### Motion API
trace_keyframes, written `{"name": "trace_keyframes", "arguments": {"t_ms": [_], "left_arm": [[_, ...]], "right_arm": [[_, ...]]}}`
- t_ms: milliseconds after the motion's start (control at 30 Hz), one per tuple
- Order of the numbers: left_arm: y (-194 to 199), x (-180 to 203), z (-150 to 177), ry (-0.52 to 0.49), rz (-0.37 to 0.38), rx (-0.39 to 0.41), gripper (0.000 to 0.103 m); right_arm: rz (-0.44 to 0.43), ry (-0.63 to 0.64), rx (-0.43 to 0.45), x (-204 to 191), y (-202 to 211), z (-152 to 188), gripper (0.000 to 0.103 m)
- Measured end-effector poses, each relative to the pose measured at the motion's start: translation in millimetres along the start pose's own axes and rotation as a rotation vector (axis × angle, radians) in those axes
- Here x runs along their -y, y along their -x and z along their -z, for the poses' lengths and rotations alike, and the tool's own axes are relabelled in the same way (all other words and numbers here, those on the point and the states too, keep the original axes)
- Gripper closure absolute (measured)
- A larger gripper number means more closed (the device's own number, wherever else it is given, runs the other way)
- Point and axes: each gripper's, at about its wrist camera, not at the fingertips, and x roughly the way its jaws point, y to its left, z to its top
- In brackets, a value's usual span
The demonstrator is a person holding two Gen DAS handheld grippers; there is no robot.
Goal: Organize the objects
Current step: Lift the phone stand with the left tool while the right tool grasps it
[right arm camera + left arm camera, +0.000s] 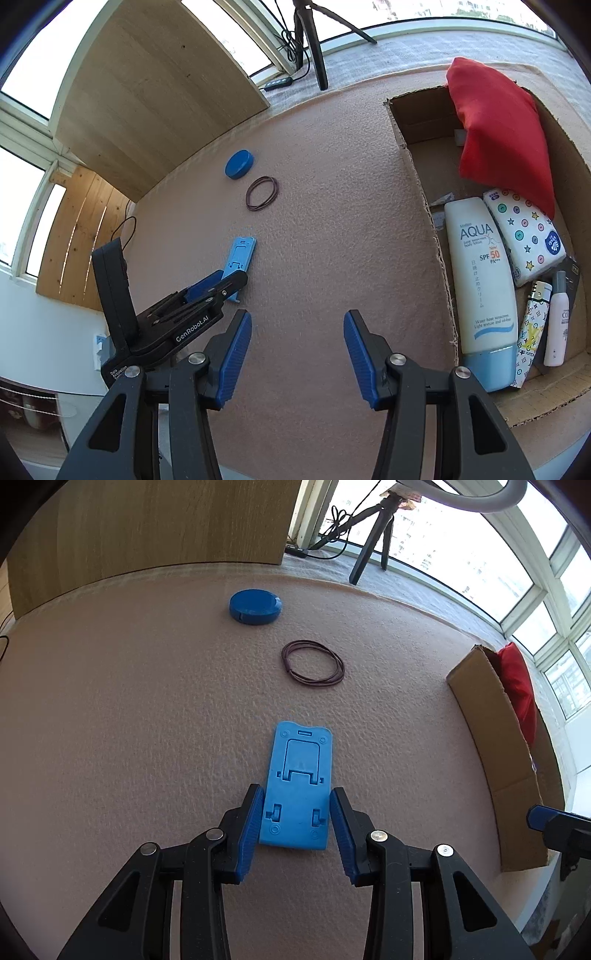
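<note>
The left gripper (296, 805) straddles the near end of a light blue phone stand (300, 775) lying flat on the pink desk (129, 720), jaws apart, the left pad apparently touching its edge. A dark cord loop (313, 661) lies at 12 o'clock, a round blue case (255, 607) beyond at 11, a cardboard box (495, 738) at 3.
</note>
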Motion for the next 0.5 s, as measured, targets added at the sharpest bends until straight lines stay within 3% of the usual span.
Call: {"name": "trace_keyframes", "arguments": {"t_ms": [400, 500], "left_arm": [[8.0, 31.9, 34.3, -0.003, 0.128, -0.046, 0.06], [8.4, 32.6, 35.2, -0.005, 0.13, -0.041, 0.06]], "right_arm": [[-0.004, 0.028, -0.062, -7.3, -28.3, -1.9, 0.055], [0.003, 0.024, -0.073, -6.3, -37.2, -6.2, 0.055]]}}
